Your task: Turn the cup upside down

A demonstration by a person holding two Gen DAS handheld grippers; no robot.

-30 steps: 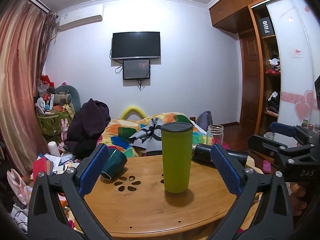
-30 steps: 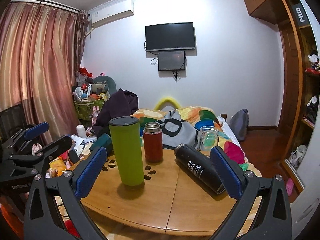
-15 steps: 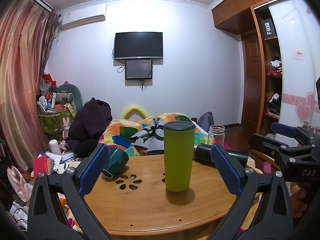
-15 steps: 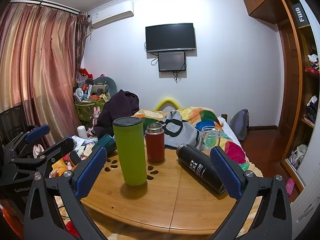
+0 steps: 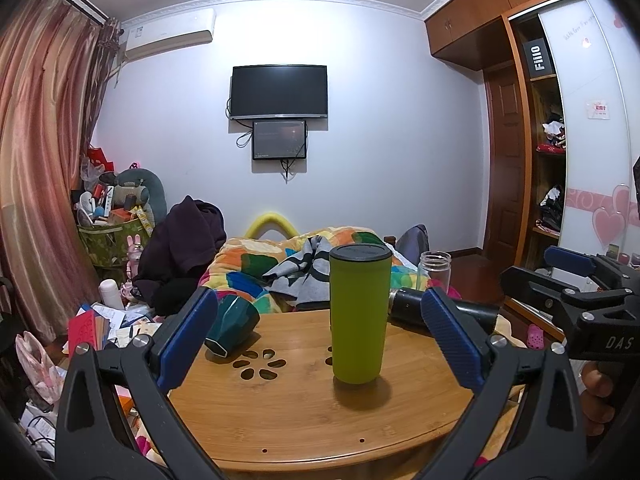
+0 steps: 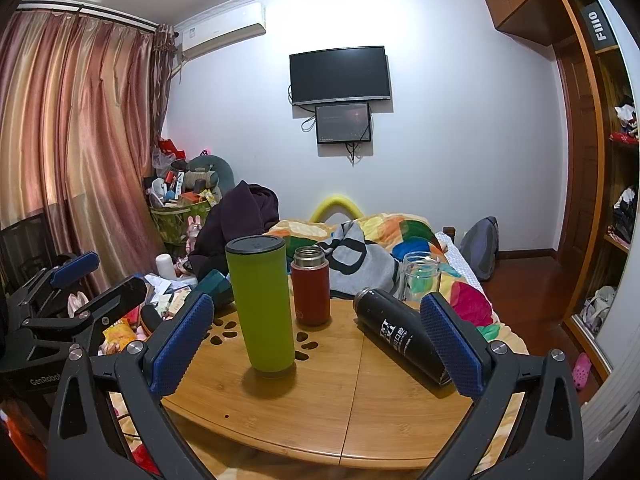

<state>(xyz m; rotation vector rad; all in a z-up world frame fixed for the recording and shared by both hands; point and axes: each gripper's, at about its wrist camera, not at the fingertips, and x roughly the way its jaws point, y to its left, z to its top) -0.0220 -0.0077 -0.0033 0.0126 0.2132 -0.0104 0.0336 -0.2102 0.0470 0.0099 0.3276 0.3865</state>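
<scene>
A tall green cup (image 5: 360,314) with a black lid stands upright on the round wooden table (image 5: 304,416). It also shows in the right wrist view (image 6: 264,304). My left gripper (image 5: 320,340) is open and empty, its blue pads either side of the cup but nearer the camera. My right gripper (image 6: 316,344) is open and empty, short of the table's objects; the green cup stands left of its middle. Each gripper shows in the other's view, the right one (image 5: 576,280) and the left one (image 6: 76,284).
A red flask (image 6: 311,286) stands behind the green cup. A black bottle (image 6: 400,334) lies on its side at the right. A dark teal cup (image 5: 232,322) lies tipped at the table's left. A glass jar (image 6: 420,276) stands at the back. A cluttered bed lies behind.
Both grippers have shifted slightly, so the green cup sits a little further right in both views. The cup and other objects have not moved.
</scene>
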